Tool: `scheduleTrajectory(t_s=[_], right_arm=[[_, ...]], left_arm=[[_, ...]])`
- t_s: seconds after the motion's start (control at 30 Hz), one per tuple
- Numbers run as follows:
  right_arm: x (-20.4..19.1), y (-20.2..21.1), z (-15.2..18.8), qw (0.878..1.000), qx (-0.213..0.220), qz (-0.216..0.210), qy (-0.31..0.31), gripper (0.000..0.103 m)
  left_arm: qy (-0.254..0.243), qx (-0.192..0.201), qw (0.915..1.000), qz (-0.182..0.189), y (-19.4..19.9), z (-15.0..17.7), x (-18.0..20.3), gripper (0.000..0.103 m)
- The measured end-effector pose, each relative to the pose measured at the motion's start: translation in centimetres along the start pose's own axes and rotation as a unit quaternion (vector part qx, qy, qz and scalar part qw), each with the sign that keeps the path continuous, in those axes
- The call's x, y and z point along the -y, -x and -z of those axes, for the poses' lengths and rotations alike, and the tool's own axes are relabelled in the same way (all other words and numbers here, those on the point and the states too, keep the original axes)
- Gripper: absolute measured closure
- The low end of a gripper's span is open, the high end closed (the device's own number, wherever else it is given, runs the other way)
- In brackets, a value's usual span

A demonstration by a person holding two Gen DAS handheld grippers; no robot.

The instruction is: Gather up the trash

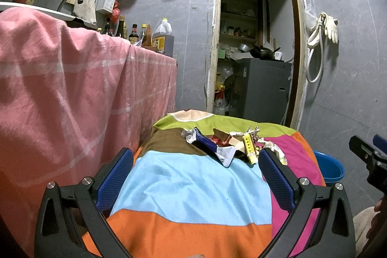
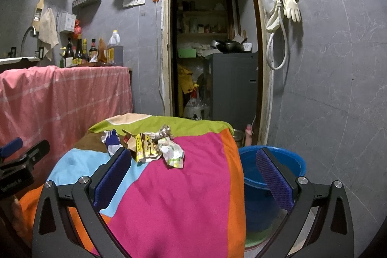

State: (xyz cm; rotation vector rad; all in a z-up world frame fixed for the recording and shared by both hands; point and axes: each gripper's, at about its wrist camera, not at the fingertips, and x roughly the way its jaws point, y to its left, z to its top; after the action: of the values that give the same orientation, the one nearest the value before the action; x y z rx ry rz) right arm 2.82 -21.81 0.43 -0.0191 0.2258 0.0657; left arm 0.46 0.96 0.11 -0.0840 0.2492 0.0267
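A heap of crumpled wrappers (image 1: 227, 143) lies on the far part of a table under a multicoloured cloth (image 1: 188, 187): a blue and white packet, a red and brown one, a yellow box and white paper. The same wrappers (image 2: 147, 145) show in the right wrist view. My left gripper (image 1: 196, 162) is open above the light blue patch, short of the heap. My right gripper (image 2: 193, 161) is open over the pink patch, its left pad (image 2: 113, 175) just in front of the heap. Nothing is between either pair of fingers. A blue bucket (image 2: 271, 175) stands on the floor right of the table.
A counter draped in pink cloth (image 1: 72, 93) stands close on the left, with bottles (image 2: 92, 52) on top. Behind the table, an open doorway (image 2: 212, 40) shows shelves and a grey cabinet. A hose and gloves (image 2: 285, 16) hang on the right wall.
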Motion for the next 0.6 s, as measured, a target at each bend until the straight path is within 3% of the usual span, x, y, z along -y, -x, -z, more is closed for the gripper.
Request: scheduleTrajectory(t_s=[0.2, 0.33, 0.6], right_arm=[[-0.5, -1.5, -2.0, 0.999, 0.016, -0.022, 0.019, 0.0], [-0.4, -4.3, -2.8, 0.998, 0.018, -0.042, 0.038, 0.0], [0.5, -11.0, -2.5, 0.996, -0.023, -0.079, 0.039, 0.0]], left_arm=[[-0.014, -0.013, 0.9998, 0.005, -2.8, -1.6, 0.0, 0.002], [-0.002, -0.05, 0.9986, 0.019, -6.1, -2.5, -0.3, 0.002], [0.009, -0.131, 0.9911, 0.024, -12.6, -2.6, -0.5, 0.002]])
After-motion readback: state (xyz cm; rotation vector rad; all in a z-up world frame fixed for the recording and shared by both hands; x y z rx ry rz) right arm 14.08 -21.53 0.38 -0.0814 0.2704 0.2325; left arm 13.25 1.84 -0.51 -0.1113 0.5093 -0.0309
